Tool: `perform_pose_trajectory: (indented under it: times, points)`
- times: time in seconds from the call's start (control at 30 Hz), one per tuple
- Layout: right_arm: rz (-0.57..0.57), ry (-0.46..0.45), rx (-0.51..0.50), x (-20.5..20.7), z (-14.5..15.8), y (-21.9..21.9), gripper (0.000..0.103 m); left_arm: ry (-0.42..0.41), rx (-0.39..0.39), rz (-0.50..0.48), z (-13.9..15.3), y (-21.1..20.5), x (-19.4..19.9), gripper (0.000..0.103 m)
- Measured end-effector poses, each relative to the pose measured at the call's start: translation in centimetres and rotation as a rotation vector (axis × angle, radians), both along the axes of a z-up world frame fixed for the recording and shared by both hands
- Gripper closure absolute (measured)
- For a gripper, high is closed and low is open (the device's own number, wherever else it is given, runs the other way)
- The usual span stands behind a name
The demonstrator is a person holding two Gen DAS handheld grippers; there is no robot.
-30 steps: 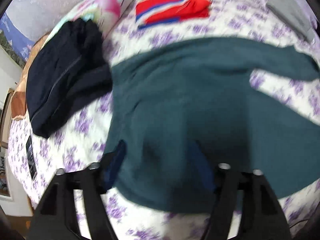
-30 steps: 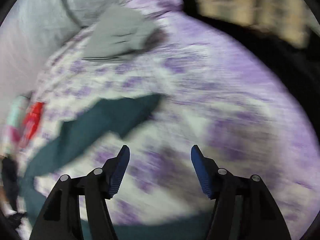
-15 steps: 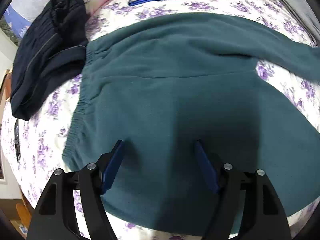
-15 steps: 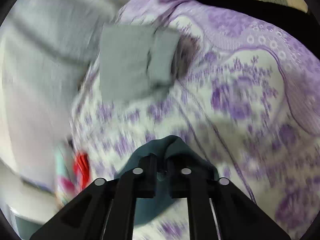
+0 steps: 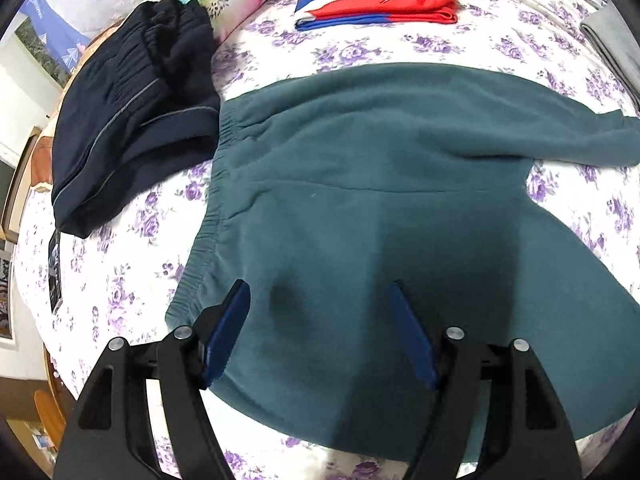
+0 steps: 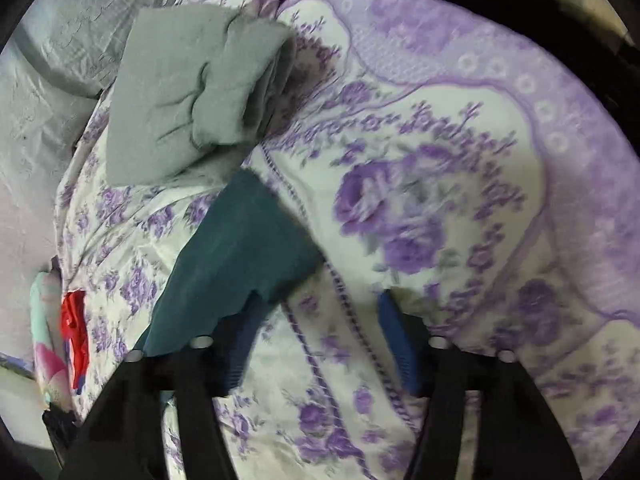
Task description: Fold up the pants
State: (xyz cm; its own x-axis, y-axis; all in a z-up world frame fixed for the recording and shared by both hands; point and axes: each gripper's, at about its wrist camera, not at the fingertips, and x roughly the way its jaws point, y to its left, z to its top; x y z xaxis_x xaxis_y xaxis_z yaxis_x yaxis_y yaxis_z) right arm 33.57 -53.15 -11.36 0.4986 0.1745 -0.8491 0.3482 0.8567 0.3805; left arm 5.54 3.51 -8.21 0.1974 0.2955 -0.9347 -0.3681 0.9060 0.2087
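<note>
Teal fleece pants (image 5: 360,184), soft, limp, light: best pinched at elastic waistband (image 5: 208,216) beside open left tool (image 5: 320,332); right tool (image 6: 320,340) open too.

We hold our left black two-finger tool with blue pads (image 5: 320,308) low and level, its fingers spread wide with nothing between them. Our right black, blue-padded tool (image 6: 320,320) likewise gapes wide, gripping nothing.
</note>
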Motion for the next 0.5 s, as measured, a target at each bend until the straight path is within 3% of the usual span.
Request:
perform_pose_trajectory:
  times: [0.17, 0.23, 0.27, 0.33, 0.5]
  points:
    - [-0.002, -0.003, -0.014, 2.1, -1.0, 1.7, 0.046, 0.01, 0.01, 0.006, 0.3, -0.2, 0.0, 0.033]
    - [-0.017, 0.008, -0.064, 2.9, -1.1, 2.2, 0.072, 0.017, 0.005, 0.018, 0.2, 0.1, 0.1, 0.033]
    - [-0.019, 0.014, -0.087, 3.0, -0.8, 2.1, 0.095, 0.02, 0.001, 0.023, 0.1, 0.1, 0.2, 0.033]
    - [-0.017, -0.02, -0.029, 2.4, 0.4, 1.2, 0.096, 0.023, 0.001, 0.027, 0.0, 0.4, 0.5, 0.033]
    - [-0.012, -0.096, -0.003, -2.8, 4.8, -2.0, 0.098, 0.0, 0.016, 0.026, 0.3, 1.7, 1.3, 0.033]
